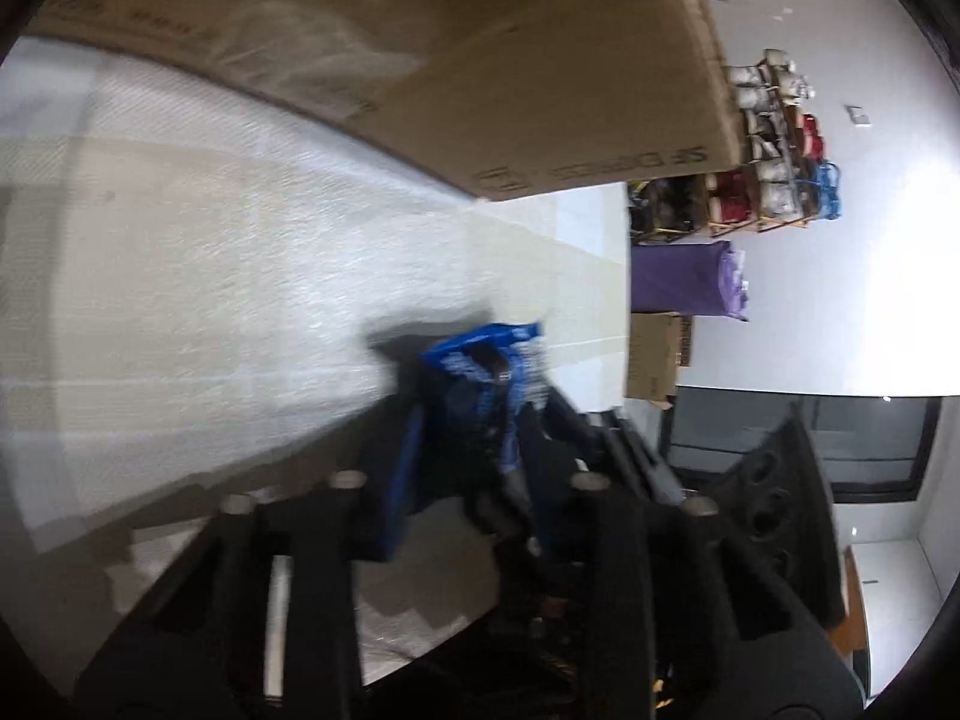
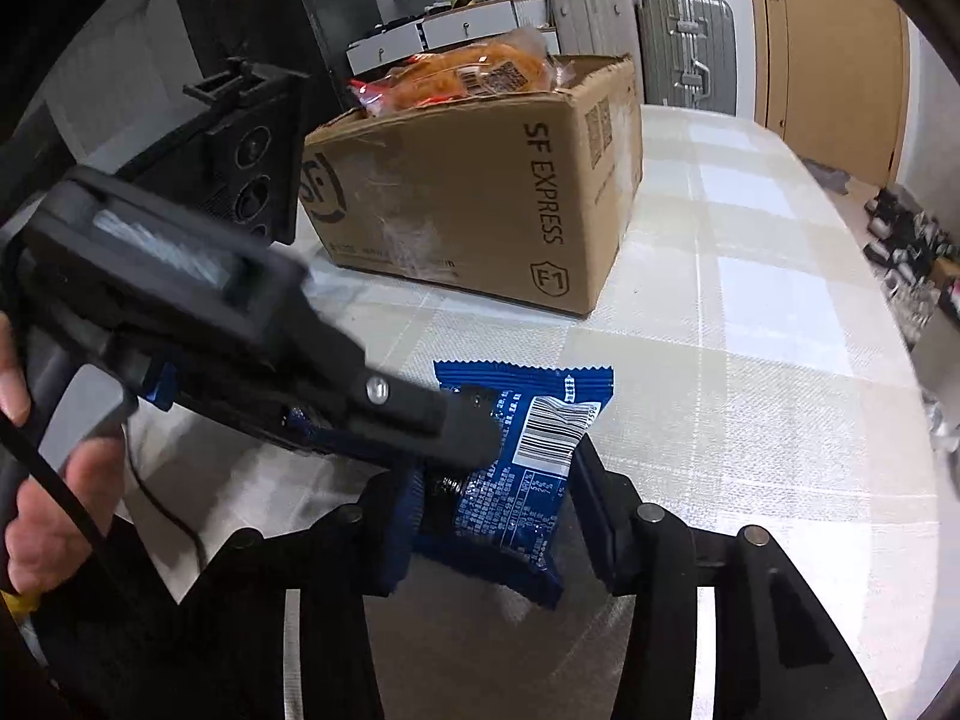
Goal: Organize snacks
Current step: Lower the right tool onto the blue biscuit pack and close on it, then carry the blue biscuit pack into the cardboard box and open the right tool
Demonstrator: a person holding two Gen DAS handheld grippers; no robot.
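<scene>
A blue snack packet with a white barcode is held just above the checked tablecloth. My right gripper is shut on its lower part, one finger on each side. My left gripper comes in from the left and its finger lies across the packet's upper left. In the blurred left wrist view the same packet sits between the left gripper's fingers; the jaws look closed on it. A brown SF Express carton with orange snack bags on top stands behind.
The carton also fills the top of the left wrist view. Suitcases and white boxes stand beyond the table. A shelf with bags and a purple bag stand by the wall. My hand holds the left gripper's handle.
</scene>
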